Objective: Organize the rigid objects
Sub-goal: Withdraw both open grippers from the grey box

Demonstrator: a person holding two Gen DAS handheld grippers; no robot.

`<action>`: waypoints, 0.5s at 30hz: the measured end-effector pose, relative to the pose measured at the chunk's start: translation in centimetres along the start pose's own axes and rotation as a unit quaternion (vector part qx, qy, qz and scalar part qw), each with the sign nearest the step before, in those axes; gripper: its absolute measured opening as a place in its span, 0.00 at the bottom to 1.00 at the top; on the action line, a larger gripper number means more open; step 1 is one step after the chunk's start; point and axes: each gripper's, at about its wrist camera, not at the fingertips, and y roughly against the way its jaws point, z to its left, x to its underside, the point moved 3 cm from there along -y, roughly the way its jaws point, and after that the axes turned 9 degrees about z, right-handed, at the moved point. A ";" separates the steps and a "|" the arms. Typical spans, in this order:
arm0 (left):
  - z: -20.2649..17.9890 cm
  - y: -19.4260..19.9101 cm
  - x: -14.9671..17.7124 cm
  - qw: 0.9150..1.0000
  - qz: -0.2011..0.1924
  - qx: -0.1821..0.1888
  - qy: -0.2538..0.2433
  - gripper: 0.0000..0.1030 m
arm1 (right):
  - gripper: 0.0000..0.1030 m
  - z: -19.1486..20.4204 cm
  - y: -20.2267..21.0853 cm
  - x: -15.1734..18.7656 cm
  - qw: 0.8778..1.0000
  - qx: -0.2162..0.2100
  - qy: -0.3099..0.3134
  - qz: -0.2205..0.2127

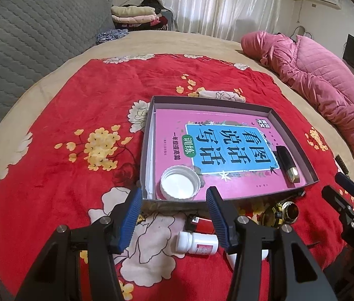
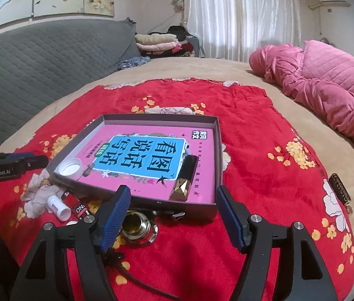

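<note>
A shallow grey box [image 1: 149, 125] [image 2: 218, 150] on the red floral blanket holds a pink book [image 1: 217, 140] [image 2: 149, 153], a white lid [image 1: 180, 182] [image 2: 71, 166] and a black-and-gold lipstick [image 1: 287, 163] [image 2: 184, 178]. In front of the box lie a white pill bottle [image 1: 198, 243] [image 2: 57, 207], a red lighter [image 1: 200, 224] [image 2: 75, 204] and a gold round metal piece [image 1: 281, 212] [image 2: 136, 227]. My left gripper [image 1: 174, 215] is open and empty, above the bottle and lighter. My right gripper [image 2: 173, 215] is open and empty, just right of the metal piece.
A small dark tag with gold print [image 2: 339, 188] lies on the blanket at right. A pink quilted coat [image 1: 322, 80] [image 2: 327, 85] lies on the bed's far right. A grey headboard [image 1: 34, 40] stands at left. The right gripper shows in the left wrist view [image 1: 347, 195].
</note>
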 end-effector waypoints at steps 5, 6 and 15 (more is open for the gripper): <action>-0.3 0.4 0.6 1.000 0.002 0.000 -0.007 0.51 | 0.70 0.7 0.3 0.5 1.000 -0.003 0.009 0.005; -0.3 0.4 0.7 1.000 0.004 0.000 -0.007 0.51 | 0.70 0.8 0.3 0.5 1.000 -0.004 0.010 0.006; -1.4 0.3 2.2 1.000 0.018 -0.003 -0.021 0.51 | 0.71 1.7 0.6 1.8 0.999 -0.016 0.021 0.023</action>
